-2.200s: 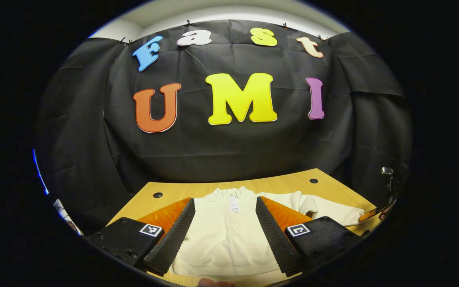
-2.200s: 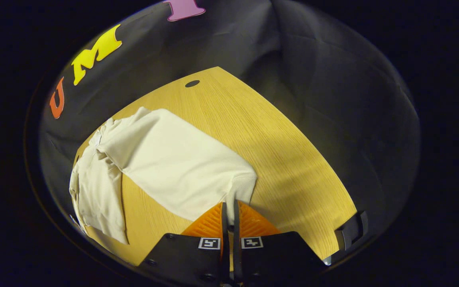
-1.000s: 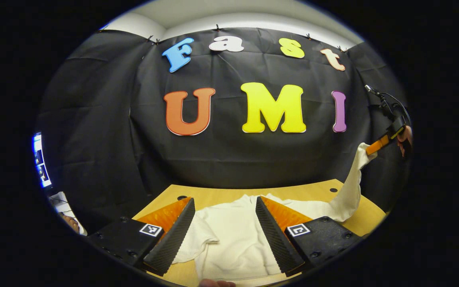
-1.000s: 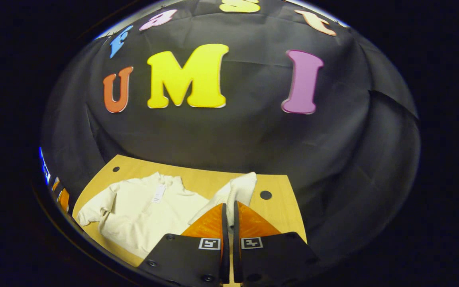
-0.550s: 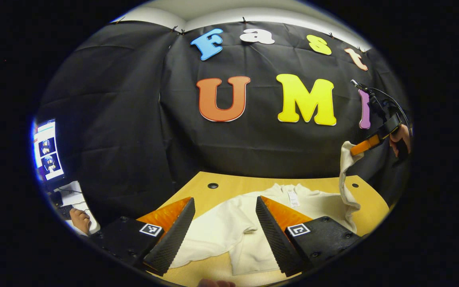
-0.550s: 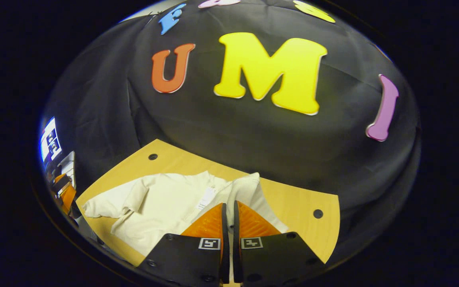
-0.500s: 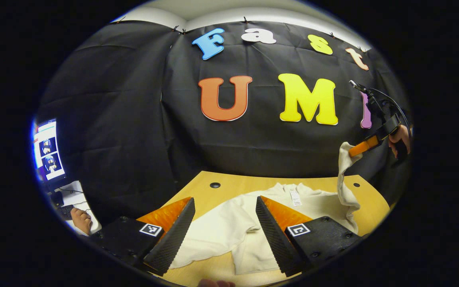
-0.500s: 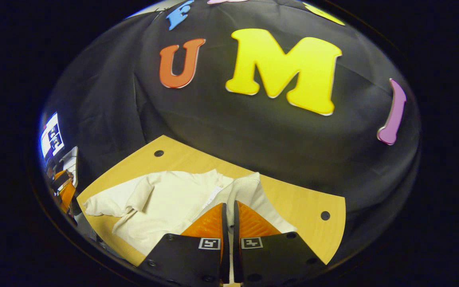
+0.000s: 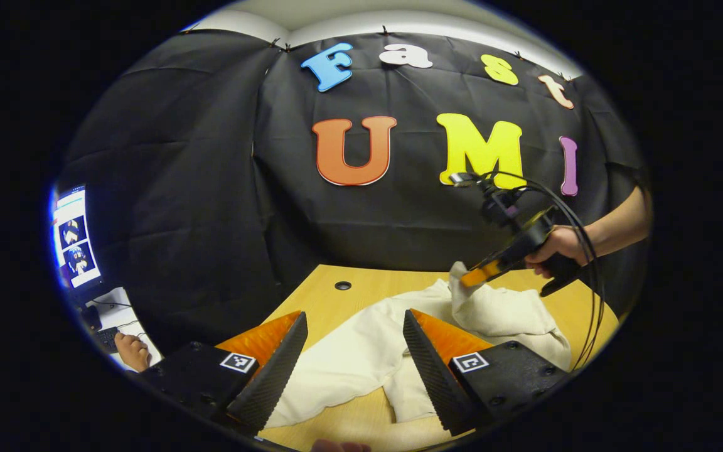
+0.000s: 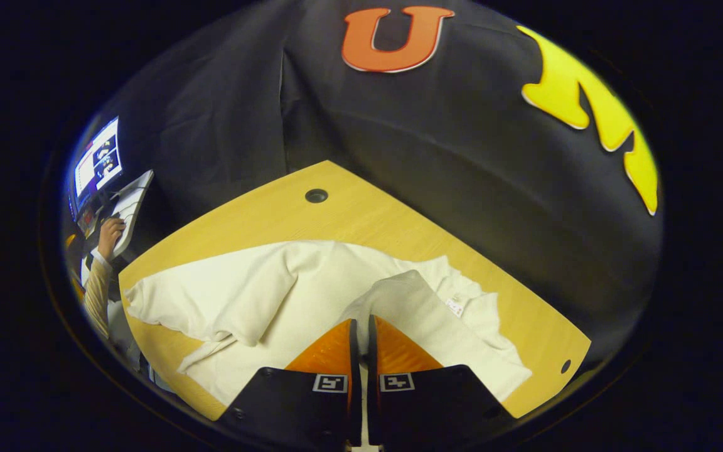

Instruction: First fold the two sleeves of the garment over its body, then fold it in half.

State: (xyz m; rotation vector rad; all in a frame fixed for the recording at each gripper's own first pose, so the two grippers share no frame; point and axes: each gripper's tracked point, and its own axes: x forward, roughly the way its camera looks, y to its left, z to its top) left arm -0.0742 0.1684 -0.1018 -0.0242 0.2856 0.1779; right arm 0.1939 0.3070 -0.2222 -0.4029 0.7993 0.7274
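A cream sweatshirt (image 9: 361, 351) lies spread on the wooden table (image 9: 361, 290). My right gripper (image 10: 359, 326) is shut on the cuff of one sleeve (image 10: 399, 295) and holds it over the garment's body (image 10: 311, 295). In the left gripper view that same right gripper (image 9: 471, 277), held by a hand (image 9: 556, 245), pinches the sleeve (image 9: 493, 311) low above the chest. My left gripper (image 9: 355, 326) hangs open above the near part of the garment, with nothing between its fingers. The other sleeve (image 10: 211, 301) lies out to the side, rumpled.
Round holes (image 9: 342, 285) (image 10: 316, 195) mark the table's far corners. A monitor (image 9: 73, 238) and a person's hand at a keyboard (image 9: 129, 348) are off the table's left side. Cables (image 9: 581, 213) trail from the right gripper.
The right gripper has carried the sleeve down and across from high at the right to just above the garment's body. The left gripper has stayed open and has barely moved.
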